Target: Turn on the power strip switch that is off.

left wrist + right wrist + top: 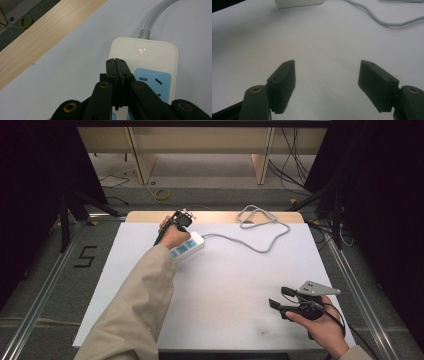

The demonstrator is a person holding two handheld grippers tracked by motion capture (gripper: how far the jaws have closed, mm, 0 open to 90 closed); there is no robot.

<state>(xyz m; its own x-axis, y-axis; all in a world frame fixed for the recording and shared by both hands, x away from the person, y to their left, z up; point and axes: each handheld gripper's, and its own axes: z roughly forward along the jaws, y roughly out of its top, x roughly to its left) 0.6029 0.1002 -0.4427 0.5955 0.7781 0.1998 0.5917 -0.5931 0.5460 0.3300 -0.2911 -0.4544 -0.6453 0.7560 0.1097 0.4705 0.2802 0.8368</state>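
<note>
The left gripper (pixel 117 61), fingers pressed together, hovered over the power strip (pixel 147 52); likely next, pressing its switch. The right gripper (pixel 327 82) waited, fingers spread.

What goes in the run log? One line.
left gripper: shut, over power strip | right gripper: open, empty | cable: loose
</note>
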